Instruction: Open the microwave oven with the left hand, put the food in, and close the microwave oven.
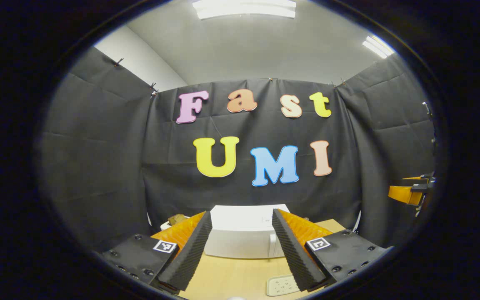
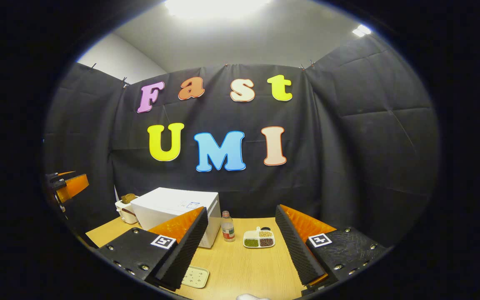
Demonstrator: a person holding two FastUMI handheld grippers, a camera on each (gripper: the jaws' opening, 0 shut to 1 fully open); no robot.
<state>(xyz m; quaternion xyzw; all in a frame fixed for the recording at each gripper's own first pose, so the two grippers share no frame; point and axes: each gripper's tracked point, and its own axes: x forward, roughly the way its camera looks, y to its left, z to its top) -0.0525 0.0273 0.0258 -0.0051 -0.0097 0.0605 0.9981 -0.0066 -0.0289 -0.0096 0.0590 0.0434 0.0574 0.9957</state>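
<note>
Left gripper view shows me my left hand-held gripper [image 1: 242,246] spread wide and empty, facing the closed microwave [image 1: 240,235] on the surface [image 1: 231,279], my right hand-held gripper [image 2: 240,246] equally wide, food tray [image 2: 259,238] untouched, so every step remains.

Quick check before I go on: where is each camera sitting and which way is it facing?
Left gripper view: rides the left claw, open, facing the closed microwave head-on; the other claw is at its right edge.
Right gripper view: rides the right claw, open, facing the table, bottle and food tray.
Shared: microwave, table.
</note>
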